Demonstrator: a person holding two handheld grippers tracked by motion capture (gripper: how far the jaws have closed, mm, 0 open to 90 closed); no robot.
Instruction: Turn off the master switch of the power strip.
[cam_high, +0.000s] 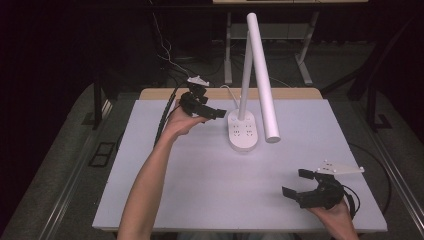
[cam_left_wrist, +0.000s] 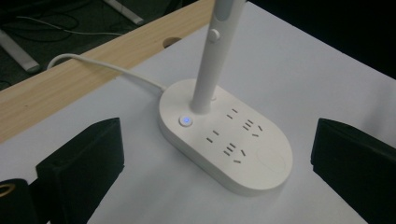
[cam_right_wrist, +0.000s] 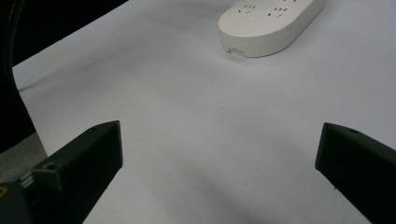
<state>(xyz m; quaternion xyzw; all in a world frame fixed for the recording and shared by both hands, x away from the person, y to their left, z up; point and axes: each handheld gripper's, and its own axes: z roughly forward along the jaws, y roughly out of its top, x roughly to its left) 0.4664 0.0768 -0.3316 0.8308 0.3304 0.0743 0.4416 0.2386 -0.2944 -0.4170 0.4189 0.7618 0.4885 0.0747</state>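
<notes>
Lamp (cam_high: 257, 75) stands at the white counter's (cam_high: 210, 185) far middle, its oval socket base (cam_high: 243, 131) just right of the left claw (cam_high: 212, 113), whose jaws gape wide. The left claw's view shows a blue-lit button (cam_left_wrist: 186, 120) and white cord (cam_left_wrist: 107, 69). Right claw (cam_high: 300, 185), spread wide, hovers near the front right, well apart from the base.

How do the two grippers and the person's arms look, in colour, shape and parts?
Both the left gripper and the right gripper are black, each with two blocky, flat-faced jaws. Each carries a pale grey three-cornered plate on top. A thick black cable trails from the left one; a thinner black cable loops by the right one. The forearms are bare, with no sleeves or gloves visible.
</notes>
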